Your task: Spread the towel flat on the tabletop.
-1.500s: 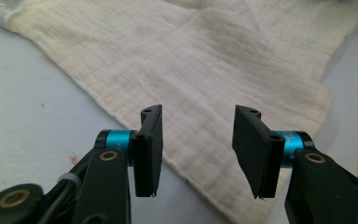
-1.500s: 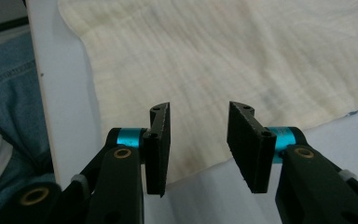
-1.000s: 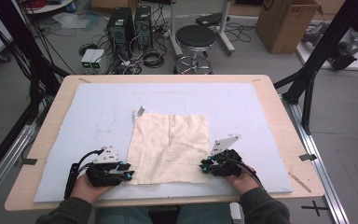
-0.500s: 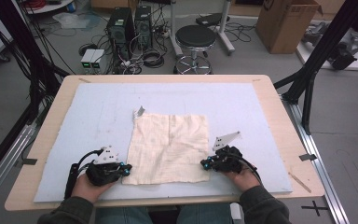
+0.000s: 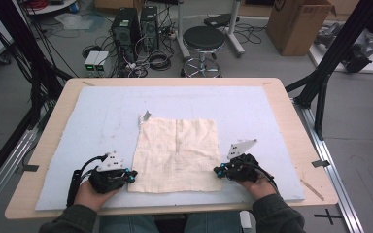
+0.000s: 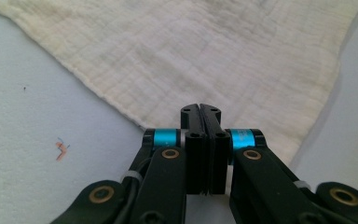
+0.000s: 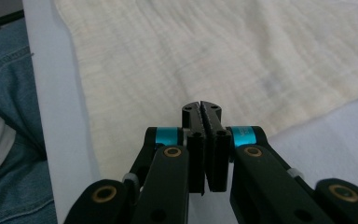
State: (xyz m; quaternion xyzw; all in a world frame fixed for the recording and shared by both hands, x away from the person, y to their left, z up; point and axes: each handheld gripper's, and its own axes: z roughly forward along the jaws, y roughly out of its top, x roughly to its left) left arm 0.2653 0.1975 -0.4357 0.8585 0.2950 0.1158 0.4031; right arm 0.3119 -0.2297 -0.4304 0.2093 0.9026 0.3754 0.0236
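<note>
Where cloth [image 5: 177, 148] lies — pale-blue mat [image 5: 92, 121]

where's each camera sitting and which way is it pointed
High view: above the person's side, looking forward and down on the table; forearms and both tongs show.
Left gripper view: on the left tongs, shut at the cream cloth.
Right gripper view: on the right tongs, shut; jeans show.
All share the cloth.

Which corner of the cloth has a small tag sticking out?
The far left corner of the cloth, away from both grippers: a small grey tag projects from it. The other three corners show none.
</note>
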